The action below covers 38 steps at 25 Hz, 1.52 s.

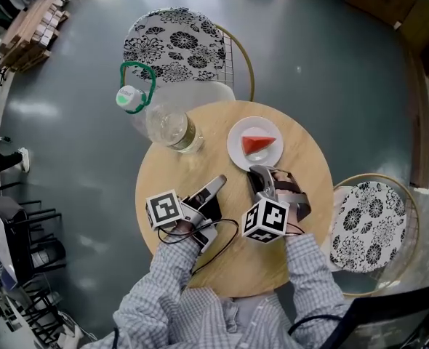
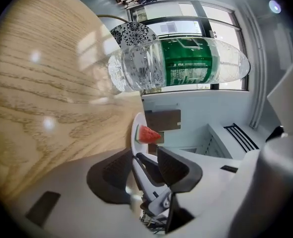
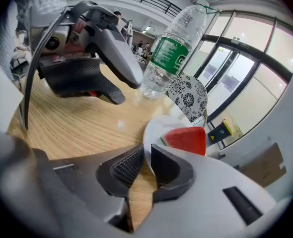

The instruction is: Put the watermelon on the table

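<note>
At the near rim of the plate (image 1: 235, 142), the right gripper (image 1: 258, 171) is pinched shut; the left gripper (image 1: 219, 182) is spread, empty. The watermelon (image 1: 259, 145) should be kept level until released.

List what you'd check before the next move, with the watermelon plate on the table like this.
1. Plate on the table: ok. The white plate sits well inside the edge of the round table.
2. Fruit in place: ok. The watermelon slice lies on the plate.
3. Right gripper let go: not ok. Its jaws pinch the plate's near rim.
4. Left gripper free: ok. Its jaws are apart and hold nothing.
5. Water bottle out of the way: ok. It stands apart from the plate.
6. Plate lying fully flat: cannot tell.
</note>
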Each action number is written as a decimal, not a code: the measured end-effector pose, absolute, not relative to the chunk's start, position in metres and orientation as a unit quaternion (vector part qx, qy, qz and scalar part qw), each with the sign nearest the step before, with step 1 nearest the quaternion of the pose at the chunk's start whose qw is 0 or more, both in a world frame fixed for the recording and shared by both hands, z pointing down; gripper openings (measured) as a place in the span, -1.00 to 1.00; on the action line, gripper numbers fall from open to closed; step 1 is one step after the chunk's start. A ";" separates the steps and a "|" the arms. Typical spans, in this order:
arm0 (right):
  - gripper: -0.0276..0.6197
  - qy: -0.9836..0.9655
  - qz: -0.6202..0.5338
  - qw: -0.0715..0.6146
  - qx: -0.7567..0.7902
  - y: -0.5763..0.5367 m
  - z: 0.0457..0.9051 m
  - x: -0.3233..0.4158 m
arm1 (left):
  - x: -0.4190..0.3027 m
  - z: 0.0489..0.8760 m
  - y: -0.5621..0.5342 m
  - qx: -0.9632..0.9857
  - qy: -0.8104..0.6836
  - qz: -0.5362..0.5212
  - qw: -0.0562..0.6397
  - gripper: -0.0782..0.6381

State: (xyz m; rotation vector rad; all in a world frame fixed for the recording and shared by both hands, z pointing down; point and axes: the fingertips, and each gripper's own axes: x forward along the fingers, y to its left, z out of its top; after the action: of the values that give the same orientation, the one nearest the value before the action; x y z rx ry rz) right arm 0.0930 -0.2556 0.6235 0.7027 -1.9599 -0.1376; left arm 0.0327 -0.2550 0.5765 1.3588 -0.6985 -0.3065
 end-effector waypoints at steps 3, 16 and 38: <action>-0.79 -0.810 -0.038 0.495 0.311 -0.258 0.622 0.093 | 0.027 0.570 -0.243 0.613 -0.310 -0.134 0.714 -0.31; -0.86 -0.826 0.267 0.119 0.482 -0.229 0.519 0.123 | 0.005 0.508 -0.211 0.665 -0.259 -0.177 0.678 -0.76; -0.87 -0.805 0.289 -0.029 0.518 -0.084 0.406 0.081 | -0.045 0.399 -0.092 0.743 -0.157 -0.179 0.626 -0.76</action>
State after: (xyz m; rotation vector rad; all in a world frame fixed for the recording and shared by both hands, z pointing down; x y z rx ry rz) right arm 0.0811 -0.0844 0.4065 1.6568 -2.5757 0.9238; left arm -0.0450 -0.0922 0.3991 1.7042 -0.3602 -0.4100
